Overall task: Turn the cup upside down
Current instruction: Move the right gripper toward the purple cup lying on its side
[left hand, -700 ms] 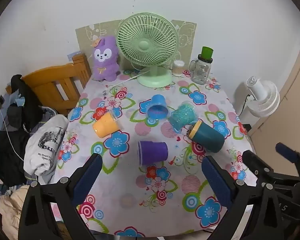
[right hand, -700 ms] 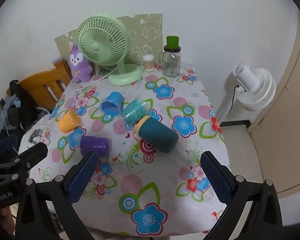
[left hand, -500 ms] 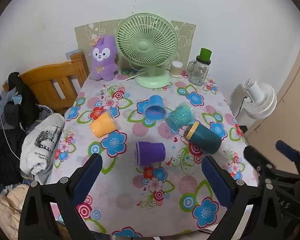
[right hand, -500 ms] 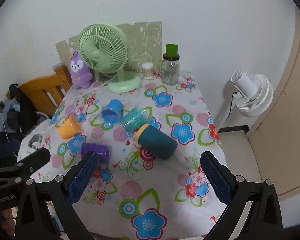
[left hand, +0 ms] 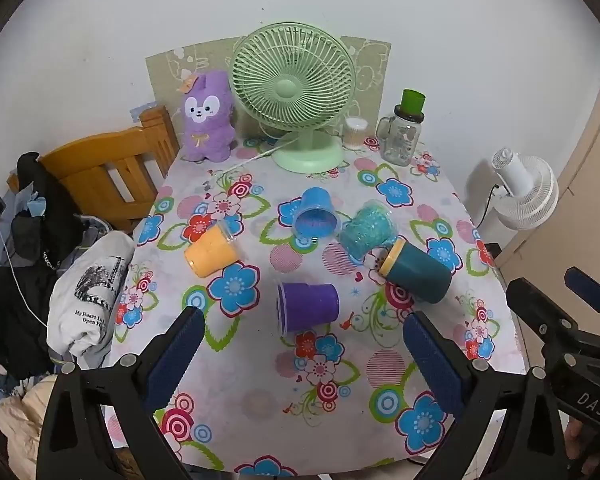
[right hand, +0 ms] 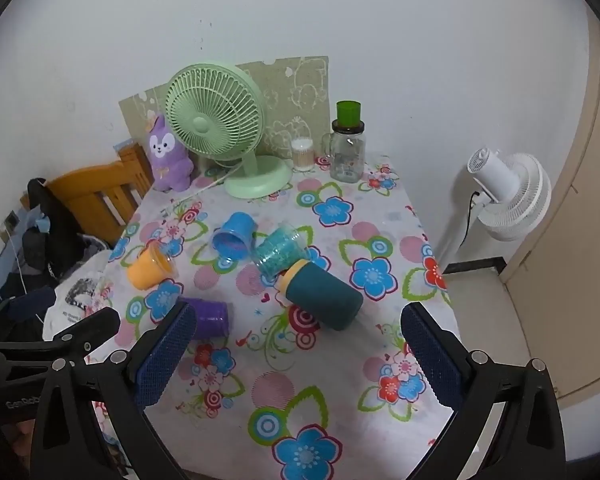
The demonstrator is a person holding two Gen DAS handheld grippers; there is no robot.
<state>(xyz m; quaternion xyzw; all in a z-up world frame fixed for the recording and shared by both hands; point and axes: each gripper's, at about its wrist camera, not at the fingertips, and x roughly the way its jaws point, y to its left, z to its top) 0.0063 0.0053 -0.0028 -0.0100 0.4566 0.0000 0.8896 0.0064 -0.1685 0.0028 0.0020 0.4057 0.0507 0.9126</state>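
Several cups lie on their sides on the flowered tablecloth [left hand: 260, 380]: a purple cup [left hand: 308, 307] [right hand: 210, 317], an orange cup [left hand: 211, 255] [right hand: 150, 267], a blue cup [left hand: 315, 218] [right hand: 233, 235], a clear teal cup [left hand: 366, 232] [right hand: 279, 251] and a dark teal cup with a yellow rim [left hand: 416, 272] [right hand: 322, 294]. My left gripper [left hand: 300, 356] is open and empty, held above the near table edge in front of the purple cup. My right gripper [right hand: 296, 356] is open and empty, in front of the dark teal cup.
At the back stand a green desk fan [left hand: 296, 88], a purple plush toy [left hand: 208, 116], a glass jar with a green lid [left hand: 404, 132] and a small swab jar [left hand: 356, 133]. A wooden chair with clothes [left hand: 100, 176] is left; a white floor fan [left hand: 524, 192] is right.
Both grippers have pulled back and risen slightly, so the table looks a little smaller and farther. The cups have not moved.
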